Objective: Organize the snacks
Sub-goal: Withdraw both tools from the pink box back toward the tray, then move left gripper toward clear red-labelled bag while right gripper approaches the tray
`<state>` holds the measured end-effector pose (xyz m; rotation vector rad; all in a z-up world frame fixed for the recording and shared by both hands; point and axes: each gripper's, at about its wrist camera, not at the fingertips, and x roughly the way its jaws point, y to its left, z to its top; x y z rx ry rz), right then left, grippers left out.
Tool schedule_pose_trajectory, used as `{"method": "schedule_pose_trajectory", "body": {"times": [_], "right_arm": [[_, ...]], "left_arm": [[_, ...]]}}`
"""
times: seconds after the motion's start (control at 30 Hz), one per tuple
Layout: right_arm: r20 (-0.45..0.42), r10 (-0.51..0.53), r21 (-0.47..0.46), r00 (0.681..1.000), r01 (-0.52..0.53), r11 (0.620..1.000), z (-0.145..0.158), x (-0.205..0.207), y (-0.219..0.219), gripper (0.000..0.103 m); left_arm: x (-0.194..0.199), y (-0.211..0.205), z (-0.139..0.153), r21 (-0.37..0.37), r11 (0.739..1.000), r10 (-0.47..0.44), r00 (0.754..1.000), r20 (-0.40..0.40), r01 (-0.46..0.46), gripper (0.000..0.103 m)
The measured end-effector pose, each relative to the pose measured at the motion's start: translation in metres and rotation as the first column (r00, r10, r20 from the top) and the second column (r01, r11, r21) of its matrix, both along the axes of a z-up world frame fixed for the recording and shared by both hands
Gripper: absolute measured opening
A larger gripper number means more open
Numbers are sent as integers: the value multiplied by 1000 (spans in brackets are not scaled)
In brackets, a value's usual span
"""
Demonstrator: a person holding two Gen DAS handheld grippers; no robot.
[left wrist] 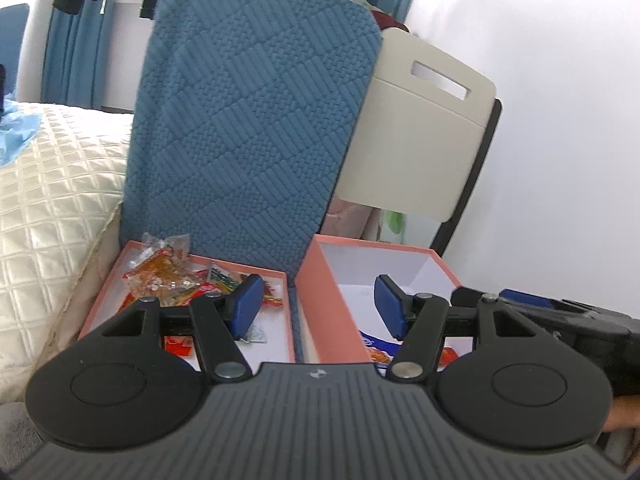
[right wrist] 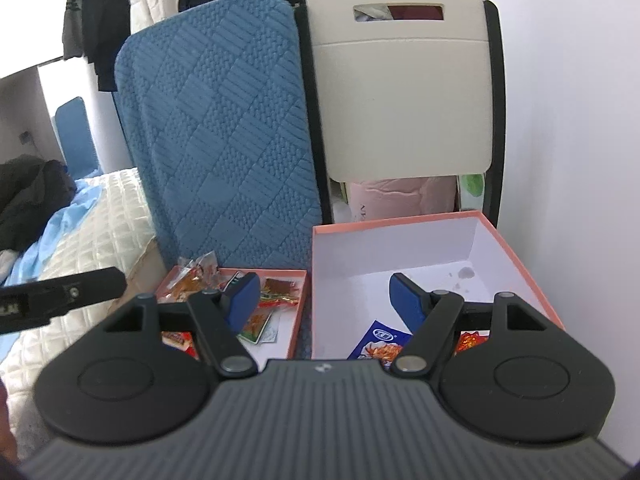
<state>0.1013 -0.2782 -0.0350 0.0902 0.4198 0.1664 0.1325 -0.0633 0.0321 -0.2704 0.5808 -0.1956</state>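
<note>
Two salmon-pink boxes sit side by side. The shallow left box (left wrist: 105, 292) (right wrist: 301, 312) holds a pile of snack packets (left wrist: 168, 276) (right wrist: 276, 296) in orange, red and green wrappers. The deeper right box (left wrist: 320, 292) (right wrist: 516, 264) holds a blue-and-white snack bag (left wrist: 380, 346) (right wrist: 376, 346) and a red packet (right wrist: 470, 340) near its front. My left gripper (left wrist: 318, 308) is open and empty, above the gap between the boxes. My right gripper (right wrist: 324, 304) is open and empty, above the boxes' front. The right gripper also shows at the right of the left wrist view (left wrist: 560, 316).
A blue quilted cushion (left wrist: 256, 120) (right wrist: 224, 140) stands upright behind the left box. A beige folding chair back (left wrist: 420, 128) (right wrist: 404, 92) stands behind the right box. A cream quilted bed (left wrist: 52, 200) (right wrist: 100, 232) lies left. A white wall is at right.
</note>
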Motion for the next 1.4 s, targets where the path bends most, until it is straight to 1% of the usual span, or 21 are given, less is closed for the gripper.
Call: {"method": "schedule_pose_trajectory", "body": {"times": [0.13,0.27,0.57,0.7,0.8,0.97,1.07,1.2,1.3,1.37,1.4], "right_arm": [[9,43,-22,999,-43,999,-8,-6,14,73],[1,56,-24,998,-56,998,-20,-8,26,73],[-37,99,-51,994,-101,994,-58,-6,50,73],[-51,124,-72,991,-128,989,-71,-7,64,73],[-62,144,-77,988,-148,986,-80,-8,73,73],[-79,166,-76,983,-172,982,-95,-1,85,73],[-87,169,-83,982,-176,981,-102,8,90,73],[-75,166,-100,983,-173,980,-104,24,96,73],[-64,169,-118,984,-175,977,-105,39,102,73],[-59,166,-132,984,-173,976,-106,50,107,73],[-62,167,-139,984,-174,975,-107,56,110,73]], "left_arm": [[-5,7,-11,15,1000,7,1000,9,-7,67],[-5,10,-26,35,999,12,1000,-6,-12,67],[5,32,-60,23,998,63,995,-78,-62,67],[4,41,-75,39,996,80,990,-119,-76,67],[10,49,-90,51,994,102,981,-166,-95,67],[30,67,-109,4,991,128,964,-233,-130,67],[48,78,-120,-48,987,136,956,-260,-154,67],[74,87,-132,-104,978,145,945,-292,-182,68],[95,92,-141,-140,965,169,932,-320,-223,72],[109,95,-145,-160,954,185,919,-348,-253,80],[115,98,-147,-171,948,194,914,-357,-268,81]]}}
